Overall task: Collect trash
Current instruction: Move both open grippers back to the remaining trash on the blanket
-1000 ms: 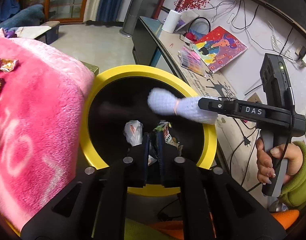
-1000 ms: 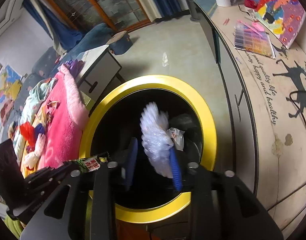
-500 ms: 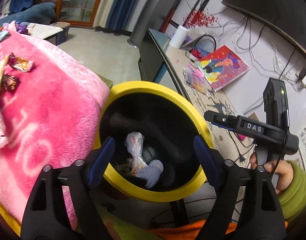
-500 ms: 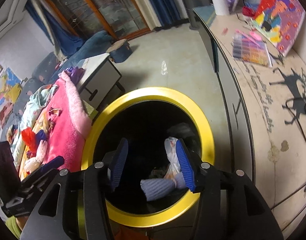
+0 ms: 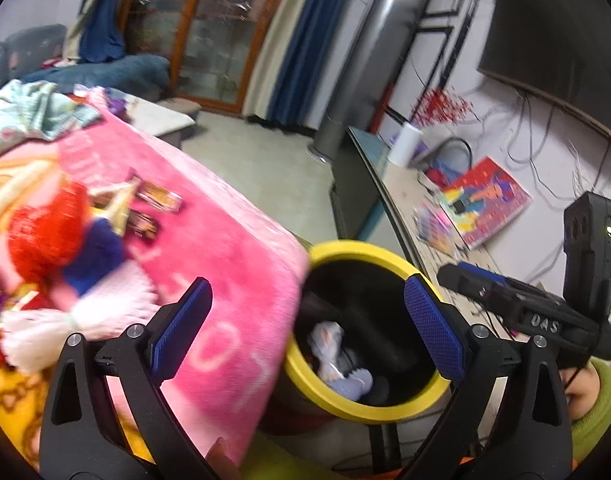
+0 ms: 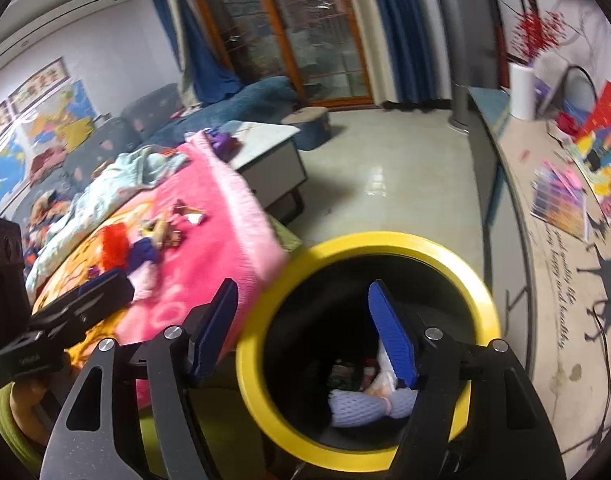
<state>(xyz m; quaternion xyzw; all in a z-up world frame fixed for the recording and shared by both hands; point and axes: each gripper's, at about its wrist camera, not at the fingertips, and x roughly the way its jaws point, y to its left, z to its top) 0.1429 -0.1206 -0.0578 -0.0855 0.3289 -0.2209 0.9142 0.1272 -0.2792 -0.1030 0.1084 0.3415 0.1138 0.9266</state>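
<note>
Both hand-held grippers had just been opening, and nothing lay between their blue pads: the left gripper [image 5: 305,324] stood spread wide over the edge of the pink blanket [image 5: 233,264], and the right gripper [image 6: 305,332] hung released above the yellow-rimmed trash bin [image 6: 481,300]. In the bin's black bottom lay a pale blue foam net sleeve [image 6: 365,408], cinched near one end, beside a crumpled white wrapper [image 5: 325,336].

The trash not yet collected sat on the blanket: two candy wrappers [image 5: 161,200] near a red-and-blue yarn doll [image 5: 65,248] (the doll looked like a toy, not rubbish). These wrappers probably weigh almost nothing, crinkle under any squeeze and slide on plush pile, so a pinch across the narrow middle, pads pressed slightly into the blanket, seems the surest hold.

The nearer wrapper's long axis ran, in the left wrist view, from upper left to lower right, one end pointing roughly toward the bin. Motion blur left finer detail unreadable.
</note>
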